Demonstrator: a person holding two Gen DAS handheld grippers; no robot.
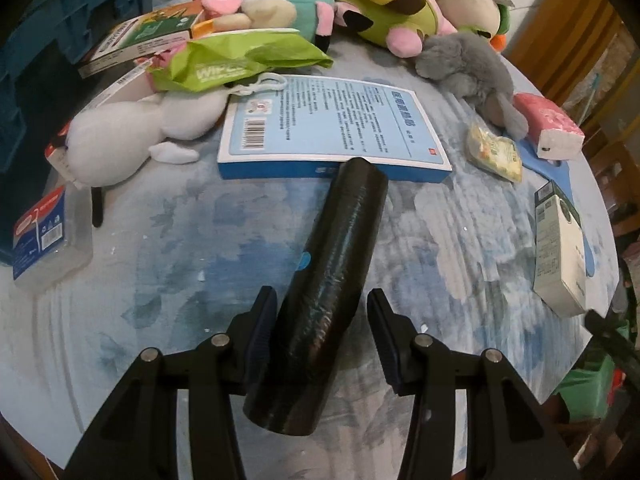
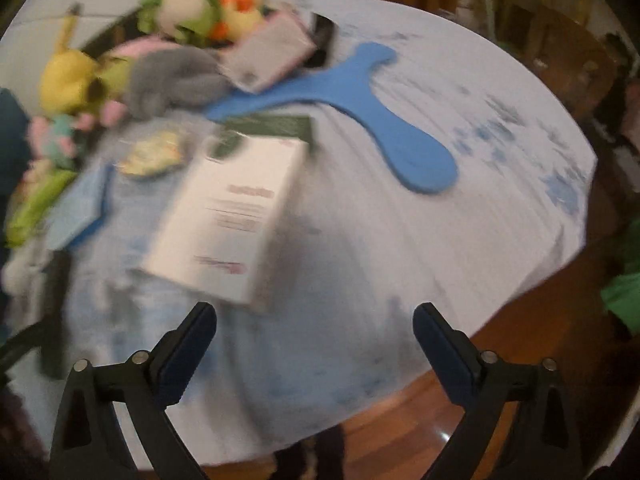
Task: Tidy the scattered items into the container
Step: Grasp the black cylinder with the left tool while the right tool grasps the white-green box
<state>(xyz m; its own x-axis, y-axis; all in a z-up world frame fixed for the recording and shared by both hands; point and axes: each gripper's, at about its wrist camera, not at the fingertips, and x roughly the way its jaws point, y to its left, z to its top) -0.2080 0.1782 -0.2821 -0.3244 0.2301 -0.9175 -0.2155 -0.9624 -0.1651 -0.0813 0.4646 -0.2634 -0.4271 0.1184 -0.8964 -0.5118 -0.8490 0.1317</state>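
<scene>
A black roll (image 1: 332,272) lies on the blue-patterned tablecloth (image 1: 180,240), its far end against a blue book (image 1: 332,128). My left gripper (image 1: 322,314) is open and straddles the roll's near part; the left finger is close against it and the right finger stands apart. A blue crate (image 1: 60,12) sits at the far left. The right wrist view is blurred: my right gripper (image 2: 314,314) is open with nothing between its fingers, just short of a white box (image 2: 228,216). Behind that box lies a flat blue foam shape (image 2: 360,96).
Plush toys (image 1: 360,4) pile at the back, with a white plush (image 1: 132,132), green wipes pack (image 1: 240,56), grey plush (image 1: 472,68), pink tissue pack (image 1: 548,124), snack packet (image 1: 496,152), clear case (image 1: 44,236) and white box (image 1: 560,248). The table edge (image 2: 520,296) drops to wooden floor.
</scene>
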